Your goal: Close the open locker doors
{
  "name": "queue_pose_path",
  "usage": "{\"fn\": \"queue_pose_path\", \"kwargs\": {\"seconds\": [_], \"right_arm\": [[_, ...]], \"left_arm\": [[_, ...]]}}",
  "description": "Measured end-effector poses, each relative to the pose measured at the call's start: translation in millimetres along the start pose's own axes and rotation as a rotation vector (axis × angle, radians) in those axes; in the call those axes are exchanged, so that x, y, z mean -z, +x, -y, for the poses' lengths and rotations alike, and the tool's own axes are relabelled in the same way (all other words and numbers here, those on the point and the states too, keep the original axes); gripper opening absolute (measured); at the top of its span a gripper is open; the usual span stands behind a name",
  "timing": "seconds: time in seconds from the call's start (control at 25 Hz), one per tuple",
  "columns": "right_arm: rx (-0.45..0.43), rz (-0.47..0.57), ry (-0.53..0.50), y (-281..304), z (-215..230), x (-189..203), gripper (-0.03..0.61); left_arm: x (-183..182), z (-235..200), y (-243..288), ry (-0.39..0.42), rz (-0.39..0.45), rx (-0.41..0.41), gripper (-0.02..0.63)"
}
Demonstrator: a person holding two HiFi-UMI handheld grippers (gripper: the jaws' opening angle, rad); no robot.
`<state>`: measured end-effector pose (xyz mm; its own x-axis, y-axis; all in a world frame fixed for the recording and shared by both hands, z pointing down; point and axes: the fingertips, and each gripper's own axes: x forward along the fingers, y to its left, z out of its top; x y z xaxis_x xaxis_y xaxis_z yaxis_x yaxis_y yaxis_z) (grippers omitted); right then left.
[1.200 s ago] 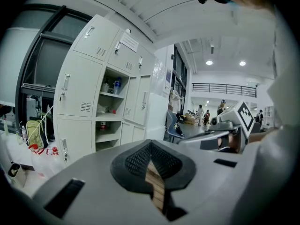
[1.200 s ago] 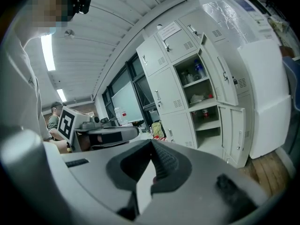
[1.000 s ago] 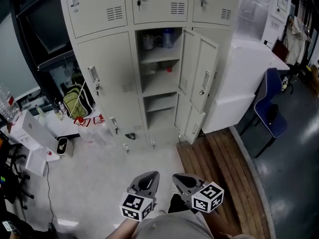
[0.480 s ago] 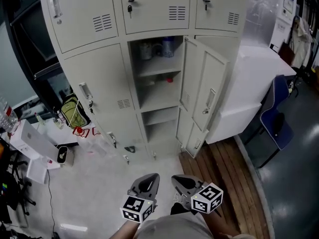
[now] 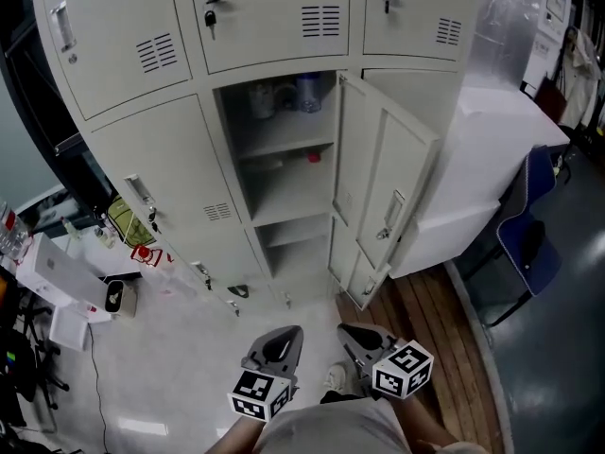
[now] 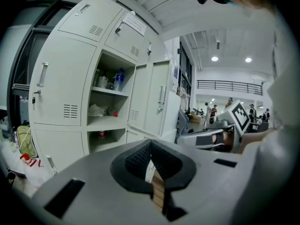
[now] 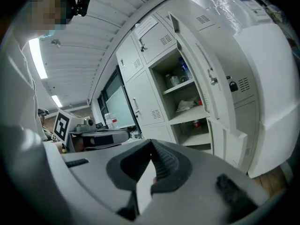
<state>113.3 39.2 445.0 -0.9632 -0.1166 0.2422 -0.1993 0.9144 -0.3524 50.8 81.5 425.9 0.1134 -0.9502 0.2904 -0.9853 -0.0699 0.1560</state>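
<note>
Left gripper point(image 5: 282, 337) and right gripper point(image 5: 355, 335) are held near, ribbed jaws pressed together, nothing gripped. Farther off, flat beige metal upper locker door point(image 5: 389, 173) and lower locker door point(image 5: 364, 277) are swung open rightward.

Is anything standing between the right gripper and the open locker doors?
Nothing visible does. Only floor lies between the right gripper and the upper open door and the lower open door beneath it; the gripper is apart from both.
</note>
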Motion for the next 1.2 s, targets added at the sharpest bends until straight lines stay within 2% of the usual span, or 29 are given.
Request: {"fn": "queue_pose_path", "kwargs": {"seconds": [0.44,0.96,1.2], "right_arm": [[0.076,0.025,0.013,-16,89,-29,0.028],[0.111,0.031,-0.045,-19,154,-64,0.028],[0.123,0.039,-0.041,-15,171,-72,0.028]], "left_arm": [[-16,0,69,0.001,-0.008,-0.004,0.014],[-44,-9,120,0.003,0.038,-0.029,0.014],[-39,-18,124,-0.024,0.034,-0.059,0.014]]}}
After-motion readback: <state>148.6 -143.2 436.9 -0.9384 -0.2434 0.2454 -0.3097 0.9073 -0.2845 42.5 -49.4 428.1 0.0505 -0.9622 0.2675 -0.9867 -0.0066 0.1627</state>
